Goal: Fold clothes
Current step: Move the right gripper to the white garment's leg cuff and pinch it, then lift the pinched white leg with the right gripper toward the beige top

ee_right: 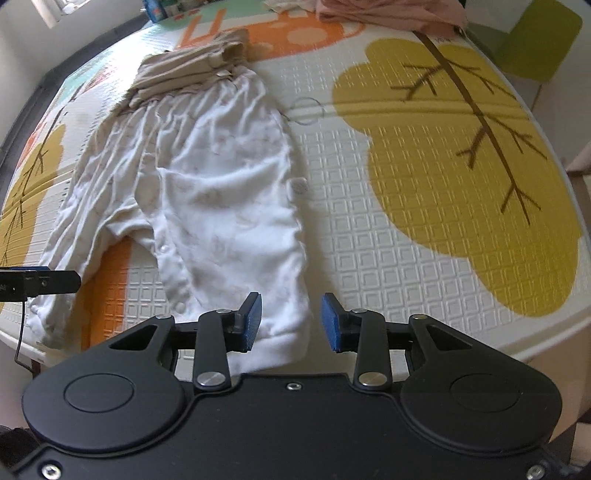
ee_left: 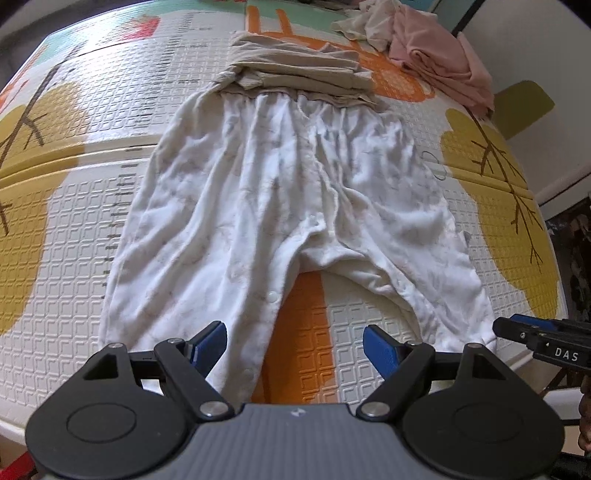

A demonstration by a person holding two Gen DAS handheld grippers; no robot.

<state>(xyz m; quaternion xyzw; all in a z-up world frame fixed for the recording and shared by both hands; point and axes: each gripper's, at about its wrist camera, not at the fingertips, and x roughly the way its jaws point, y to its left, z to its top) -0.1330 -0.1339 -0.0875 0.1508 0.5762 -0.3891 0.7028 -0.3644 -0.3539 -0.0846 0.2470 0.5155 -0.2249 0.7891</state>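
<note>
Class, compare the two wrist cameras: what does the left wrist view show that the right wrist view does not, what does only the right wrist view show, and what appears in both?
Only the left wrist view shows a crumpled cream cloth next to the pink garment, and the left gripper open over one trouser leg's cuff.

Only the right wrist view shows the whole big yellow tree print on the mat, and the right gripper open at the other leg's cuff.

Both show the white baby trousers spread flat, the beige garment folded at their waistband, the pink garment and the play mat.

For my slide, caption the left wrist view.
Open left gripper poised over white baby pants spread on a play mat.
</note>
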